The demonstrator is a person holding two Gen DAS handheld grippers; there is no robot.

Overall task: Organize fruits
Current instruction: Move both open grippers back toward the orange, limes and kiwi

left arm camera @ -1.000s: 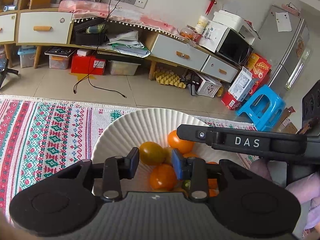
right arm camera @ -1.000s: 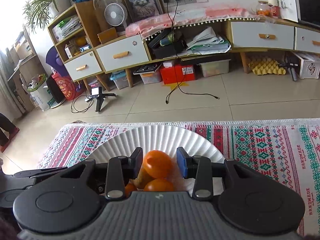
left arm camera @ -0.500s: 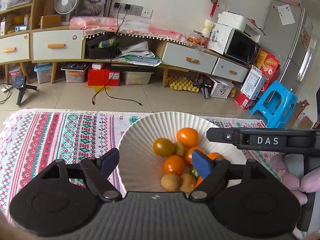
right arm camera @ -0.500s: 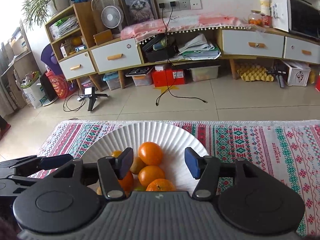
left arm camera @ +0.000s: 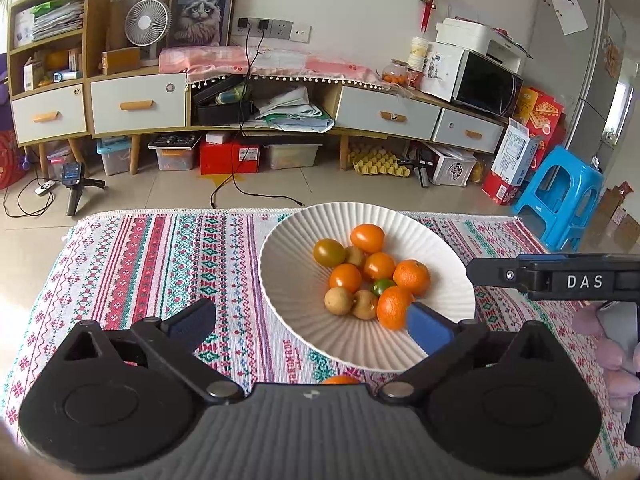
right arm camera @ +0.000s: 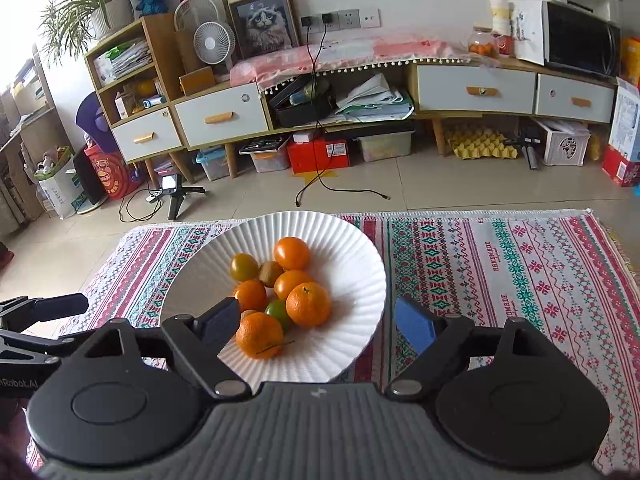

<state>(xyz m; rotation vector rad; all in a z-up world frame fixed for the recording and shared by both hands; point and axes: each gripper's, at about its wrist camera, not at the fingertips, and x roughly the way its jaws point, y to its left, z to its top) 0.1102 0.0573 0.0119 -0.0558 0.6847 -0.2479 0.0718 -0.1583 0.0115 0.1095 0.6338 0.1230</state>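
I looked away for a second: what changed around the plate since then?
Both grippers, left and right, let go of their fruit over the white plate and pulled back; their jaws are opening with nothing between them. The plate and the patterned cloth stayed put.

Orange fruit (left arm camera: 341, 379) mostly hidden behind left claw body; jar (right arm camera: 483, 43) contents too small to tell.

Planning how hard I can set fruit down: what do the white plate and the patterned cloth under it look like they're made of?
White plate: likely glazed ceramic, possibly melamine; rigid fluted ribs, soft sheen. Patterned cloth: woven textile, matte, with a fringed far edge and stitched-looking bands. It probably gives little cushioning.
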